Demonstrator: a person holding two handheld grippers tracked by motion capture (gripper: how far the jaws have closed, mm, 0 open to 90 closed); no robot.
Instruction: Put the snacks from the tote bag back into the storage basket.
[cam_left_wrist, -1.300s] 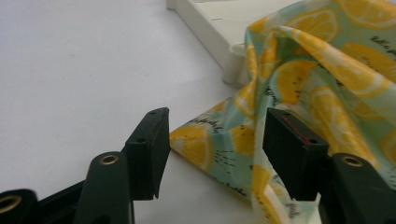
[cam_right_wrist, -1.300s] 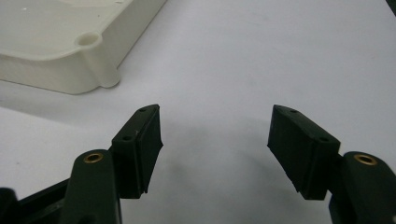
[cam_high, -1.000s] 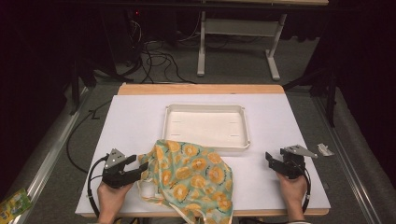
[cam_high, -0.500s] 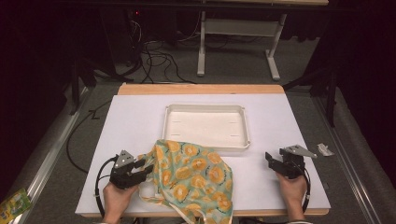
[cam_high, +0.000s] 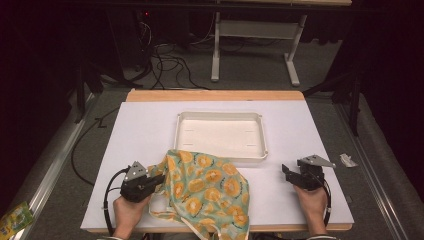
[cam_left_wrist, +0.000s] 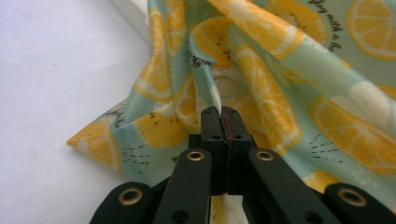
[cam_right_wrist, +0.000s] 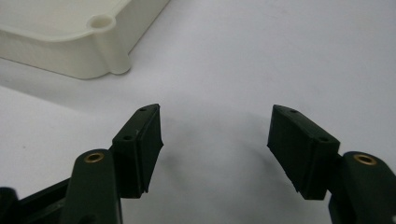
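The left gripper (cam_left_wrist: 219, 122) had just closed its jaws and was clamped on a fold of the lemon-print cloth (cam_high: 207, 187), which lay crumpled on the white table (cam_high: 145, 135), just in front of the tray (cam_high: 220, 157). The right gripper (cam_right_wrist: 215, 140) rested apart from the cloth, jaws apart, nothing between them.

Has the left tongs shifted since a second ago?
Yes. The left tongs slid slightly right, toward the white tray, and has just been closing, now pinching a fold of the lemon-print cloth.
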